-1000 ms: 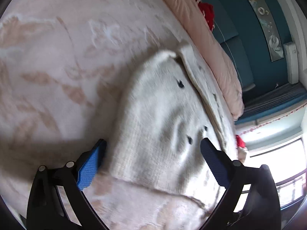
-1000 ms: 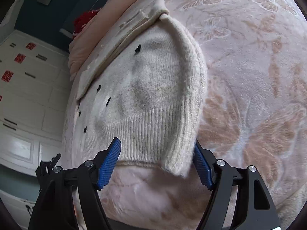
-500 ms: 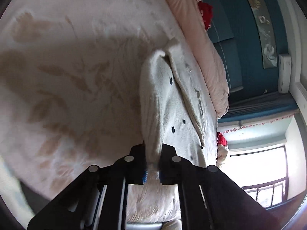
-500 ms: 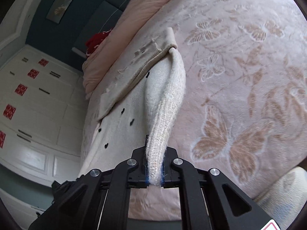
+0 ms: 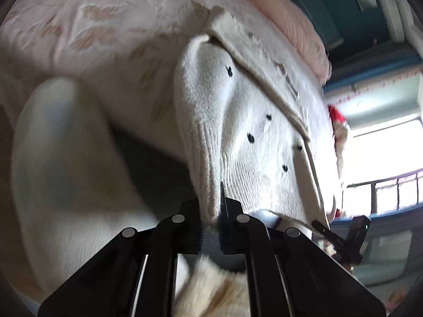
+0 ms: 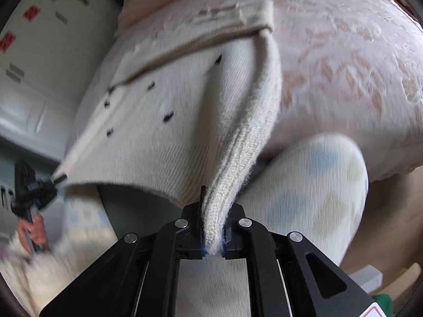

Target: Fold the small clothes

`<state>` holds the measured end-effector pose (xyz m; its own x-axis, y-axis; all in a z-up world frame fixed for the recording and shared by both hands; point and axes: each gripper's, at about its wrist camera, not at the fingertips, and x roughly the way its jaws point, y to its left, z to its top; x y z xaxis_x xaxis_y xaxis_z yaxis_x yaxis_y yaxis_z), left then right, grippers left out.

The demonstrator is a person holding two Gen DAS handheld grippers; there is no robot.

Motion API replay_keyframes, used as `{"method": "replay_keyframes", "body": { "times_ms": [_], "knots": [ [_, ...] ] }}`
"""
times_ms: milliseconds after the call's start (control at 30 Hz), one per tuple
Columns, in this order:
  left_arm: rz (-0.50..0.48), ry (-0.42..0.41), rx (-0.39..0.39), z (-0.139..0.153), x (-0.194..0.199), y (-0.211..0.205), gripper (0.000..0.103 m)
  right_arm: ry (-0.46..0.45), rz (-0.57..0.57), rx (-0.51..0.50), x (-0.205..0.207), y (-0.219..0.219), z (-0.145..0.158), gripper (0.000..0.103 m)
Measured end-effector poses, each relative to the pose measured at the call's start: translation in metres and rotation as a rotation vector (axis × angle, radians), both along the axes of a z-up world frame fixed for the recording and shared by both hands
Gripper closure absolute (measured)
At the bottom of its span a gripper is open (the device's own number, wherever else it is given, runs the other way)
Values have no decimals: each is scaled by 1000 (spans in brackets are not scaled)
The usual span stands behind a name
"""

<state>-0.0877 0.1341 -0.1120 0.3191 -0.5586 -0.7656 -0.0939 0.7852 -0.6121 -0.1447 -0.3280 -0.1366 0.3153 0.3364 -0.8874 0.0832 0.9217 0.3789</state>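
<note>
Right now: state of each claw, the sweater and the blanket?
Left claw: shut on the sweater's ribbed hem corner.
Right claw: shut on the other hem corner.
Sweater: cream knit with dark dots, hem end lifted off the bed and stretched between both claws, collar end lying on the blanket.
Blanket: pink, spread flat under the sweater.
</note>
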Motion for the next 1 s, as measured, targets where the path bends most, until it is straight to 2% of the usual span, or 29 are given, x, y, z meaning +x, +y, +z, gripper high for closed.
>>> {"method": "replay_keyframes", "body": {
  "times_ms": [133, 233, 333, 367, 467, 567, 633, 733, 800, 900, 1000],
  "knots": [
    [-18, 18, 13, 8, -29, 4, 97, 80, 106, -1, -36, 15, -5, 96],
    [-32, 27, 12, 19, -26, 4, 97, 31, 118, 3, -42, 12, 16, 96],
    [-14, -65, -34, 51, 6, 6, 97, -80, 47, 39, -22, -7, 48, 96],
    [-10, -128, -47, 67, 24, 4, 97, -126, 17, 61, -11, -16, 59, 96],
    [-11, -310, -37, 104, 81, -12, 97, -263, -93, 122, 37, -44, 87, 96],
    [20, -414, -20, 116, 140, -27, 96, -355, -195, 179, 95, -59, 99, 96],
    [39, -423, -9, 110, 171, -41, 96, -373, -272, 219, 137, -70, 88, 95],
    [78, -378, 24, 83, 222, -55, 96, -343, -371, 245, 175, -78, 62, 95],
    [69, -335, 92, 57, 257, -73, 96, -306, -425, 245, 198, -80, 39, 94],
    [39, -319, 163, 26, 277, -87, 95, -255, -489, 253, 226, -82, 9, 91],
    [41, -285, 204, 1, 296, -90, 92, -247, -522, 261, 242, -83, -1, 87]
  ]
}}
